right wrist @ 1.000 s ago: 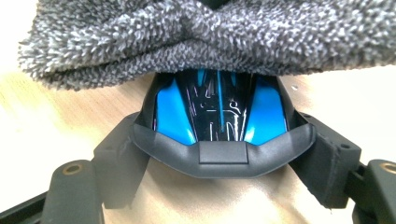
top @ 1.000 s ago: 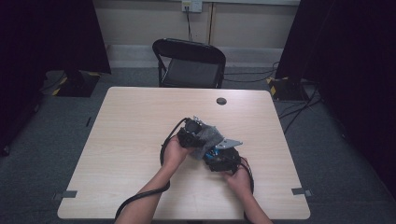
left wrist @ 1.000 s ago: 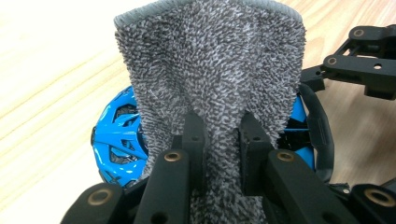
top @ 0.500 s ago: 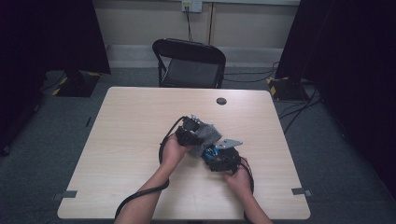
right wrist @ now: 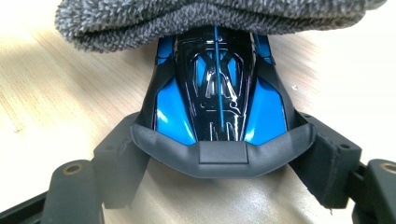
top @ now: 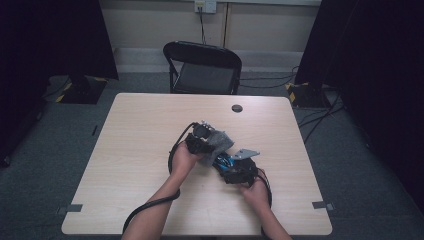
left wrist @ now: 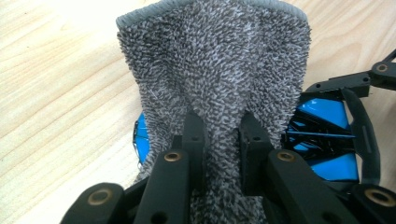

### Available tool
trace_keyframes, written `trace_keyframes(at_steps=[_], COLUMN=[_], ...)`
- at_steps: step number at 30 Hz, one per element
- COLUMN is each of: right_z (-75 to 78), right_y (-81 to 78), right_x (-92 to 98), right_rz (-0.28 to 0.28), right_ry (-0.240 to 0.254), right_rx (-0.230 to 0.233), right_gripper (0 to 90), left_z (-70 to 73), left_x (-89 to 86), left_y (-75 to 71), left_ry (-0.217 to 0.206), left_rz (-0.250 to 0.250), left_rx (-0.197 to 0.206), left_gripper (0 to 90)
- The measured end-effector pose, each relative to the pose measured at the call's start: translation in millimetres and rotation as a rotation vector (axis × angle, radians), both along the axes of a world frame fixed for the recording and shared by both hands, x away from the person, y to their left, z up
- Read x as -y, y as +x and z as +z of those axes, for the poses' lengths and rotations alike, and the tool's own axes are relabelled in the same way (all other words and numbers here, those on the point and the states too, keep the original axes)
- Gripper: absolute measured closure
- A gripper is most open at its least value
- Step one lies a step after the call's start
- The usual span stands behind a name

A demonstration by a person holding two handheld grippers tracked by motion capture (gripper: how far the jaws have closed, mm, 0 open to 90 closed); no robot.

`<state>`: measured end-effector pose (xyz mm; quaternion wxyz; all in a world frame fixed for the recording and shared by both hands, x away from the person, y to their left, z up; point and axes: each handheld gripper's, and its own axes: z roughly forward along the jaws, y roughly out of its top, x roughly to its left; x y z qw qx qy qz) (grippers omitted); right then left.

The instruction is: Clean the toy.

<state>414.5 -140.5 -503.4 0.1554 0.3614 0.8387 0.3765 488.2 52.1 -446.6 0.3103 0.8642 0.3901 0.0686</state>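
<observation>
Your left tool (top: 212,142) is clamped tight on the grey cloth (left wrist: 215,70): in the left gripper view both jaws pinch a gathered fold of the pile, and the rest of the cloth fans out ahead of them.

Your right tool (top: 231,162) has its jaws spread wide around the blue-and-black toy car (right wrist: 217,93), one jaw on each flank, with the car's black end piece sitting between them. It looks gripped, not loose.

Taking the toy car as the reference:
- The cloth lies over the car's far end as the right gripper view shows it, touching its top. Its thick folded edge runs across above the glossy black canopy.
- In the left gripper view the car's blue panels show on both sides of the cloth, behind and below it.
- The worktop (top: 135,150) lies under the car, light wood grain. I can't tell whether the car rests on it or is held just clear.
- In the high view your left hand (top: 184,159) is just left of the car and your right hand (top: 256,192) is on the near side of it, with both tools meeting at the car near the middle of the worktop.
- A small dark round disc (top: 237,108) sits on the worktop well beyond the car, toward the far edge. A black folding chair (top: 202,67) stands past that edge.
</observation>
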Motion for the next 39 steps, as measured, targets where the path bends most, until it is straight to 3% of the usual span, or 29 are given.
trace_keyframes(at_steps=[39], right_z=[0.0], right_y=[0.0], right_x=[0.0], right_rz=[0.000], right_ry=[-0.001], right_rx=[0.001], right_gripper=[24.9], left_z=[-9.6], left_x=[-16.4], left_y=[27.0], left_ry=[0.010], left_rz=[0.074], left_rx=[-0.015], left_gripper=[76.8])
